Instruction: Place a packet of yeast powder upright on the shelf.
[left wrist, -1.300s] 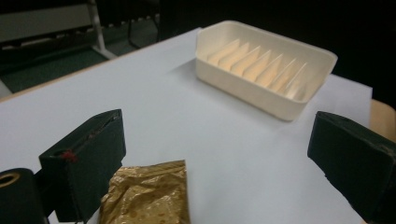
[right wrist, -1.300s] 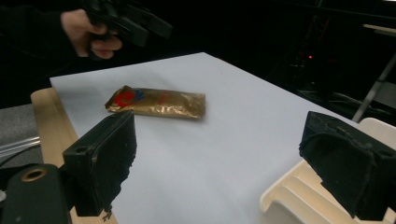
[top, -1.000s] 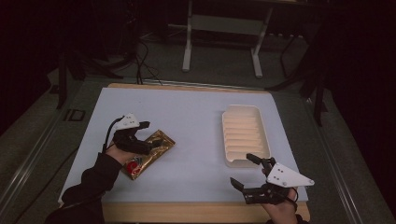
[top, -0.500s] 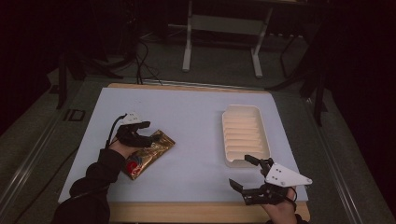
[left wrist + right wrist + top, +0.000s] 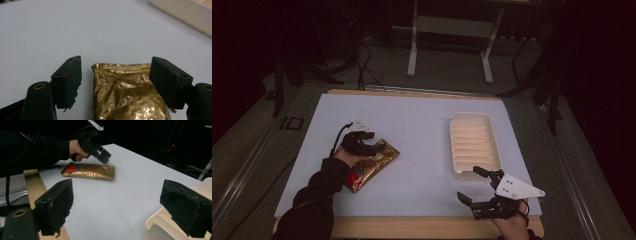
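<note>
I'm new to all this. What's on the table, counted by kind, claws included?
Gold packet: 1
White tray: 1
Claws, left claw and right claw: 2
Total: 4

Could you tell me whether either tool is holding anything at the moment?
No, nothing is held: the left tool is open astride the gold packet's end, and the right tool is open.

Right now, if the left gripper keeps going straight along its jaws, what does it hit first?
Probably the gold foil packet: the left gripper is open, with the packet's sealed end lying between its jaws. How high the gripper sits above the packet is unclear.
</note>
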Tool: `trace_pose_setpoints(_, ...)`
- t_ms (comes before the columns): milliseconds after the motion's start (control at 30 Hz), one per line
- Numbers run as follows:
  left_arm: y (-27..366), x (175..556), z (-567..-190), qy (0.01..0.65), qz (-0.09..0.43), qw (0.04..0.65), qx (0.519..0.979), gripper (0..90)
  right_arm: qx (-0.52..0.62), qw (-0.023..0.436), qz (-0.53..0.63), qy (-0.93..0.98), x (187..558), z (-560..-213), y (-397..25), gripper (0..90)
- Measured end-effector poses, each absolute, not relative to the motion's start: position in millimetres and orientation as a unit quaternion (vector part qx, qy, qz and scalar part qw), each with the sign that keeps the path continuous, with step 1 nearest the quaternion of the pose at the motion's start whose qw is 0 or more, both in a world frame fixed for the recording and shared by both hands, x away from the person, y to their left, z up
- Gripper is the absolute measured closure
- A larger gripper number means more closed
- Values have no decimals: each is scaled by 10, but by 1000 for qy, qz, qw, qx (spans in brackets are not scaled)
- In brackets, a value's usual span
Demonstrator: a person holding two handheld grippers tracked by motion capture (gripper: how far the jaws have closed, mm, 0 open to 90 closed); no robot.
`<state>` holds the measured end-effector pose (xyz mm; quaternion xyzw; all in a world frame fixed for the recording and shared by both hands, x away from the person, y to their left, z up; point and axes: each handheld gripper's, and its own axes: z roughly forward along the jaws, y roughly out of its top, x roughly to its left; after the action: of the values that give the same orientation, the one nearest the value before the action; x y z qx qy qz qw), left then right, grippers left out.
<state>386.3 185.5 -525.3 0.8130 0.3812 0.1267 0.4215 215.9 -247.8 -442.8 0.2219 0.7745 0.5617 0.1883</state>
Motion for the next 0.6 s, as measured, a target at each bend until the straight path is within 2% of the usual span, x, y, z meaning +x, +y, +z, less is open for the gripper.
trace_pose_setpoints(433,1774,3941,-5405,403,122,374,826,319,221,186,558,778,2168,-4446,-2478,129)
trace_pose_setpoints(533,1762,3963,-5411,410,107,365,829,331,222,183,557,779,2169,-4448,-2471,129)
trace_pose_setpoints(600,1759,3984,-5422,415,89,367,828,372,221,182,556,781,2166,-4450,-2465,129)
